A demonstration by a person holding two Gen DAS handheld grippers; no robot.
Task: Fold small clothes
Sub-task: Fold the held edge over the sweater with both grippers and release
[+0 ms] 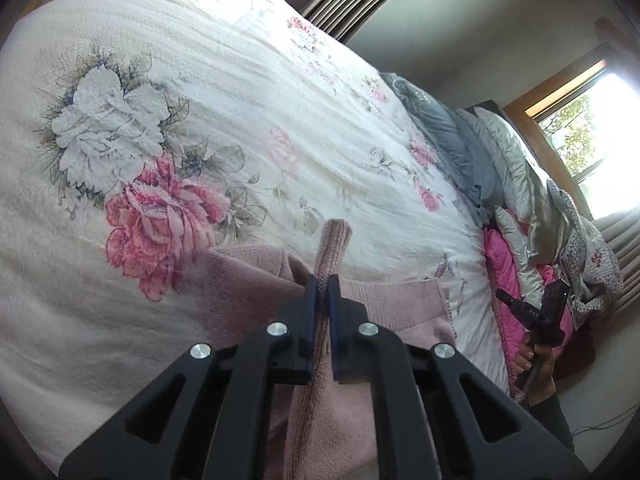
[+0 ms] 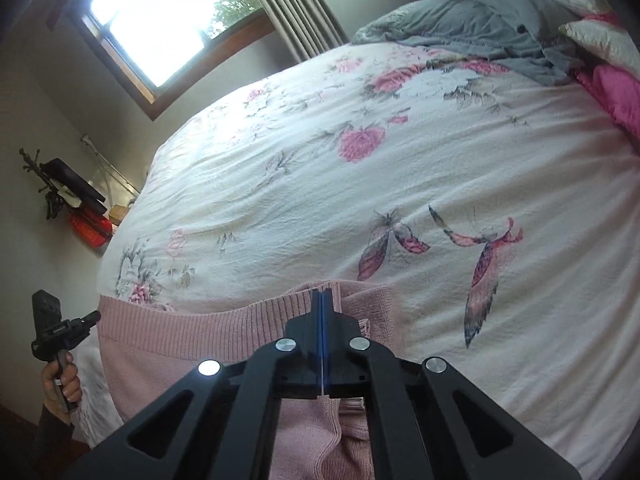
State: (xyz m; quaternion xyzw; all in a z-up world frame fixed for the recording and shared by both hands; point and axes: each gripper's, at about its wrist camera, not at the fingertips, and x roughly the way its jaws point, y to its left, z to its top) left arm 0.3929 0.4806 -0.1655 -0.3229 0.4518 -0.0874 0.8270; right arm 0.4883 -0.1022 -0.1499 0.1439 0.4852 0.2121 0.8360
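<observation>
Daylight from a wood-framed window [image 2: 160, 20] washes out the glass, so little beyond some foliage can be made out through it. Below it spreads a bed with a white bedspread printed with pink and grey roses and butterflies [image 2: 360, 200], heaped at its far end with a crumpled grey cloth [image 2: 472, 28], pale quilted pillows [image 1: 516, 160] and a bright pink quilt [image 1: 500, 264].

On the near edge of the bed lies a small pale pink knitted sweater [image 2: 192, 332], its lower part cut off by both views and largely hidden behind the black linkages. The left tongs [image 1: 322, 284] are drawn narrow on a ribbed strip of the sweater that stands up between the blue pads. The right tongs [image 2: 322, 300] are pressed together at the sweater's ribbed hem; knit shows on both sides of them, but whether any lies between the pads cannot be told.

Each view catches the other tool at its margin, held by a hand [image 2: 64, 380] in a dark sleeve.
</observation>
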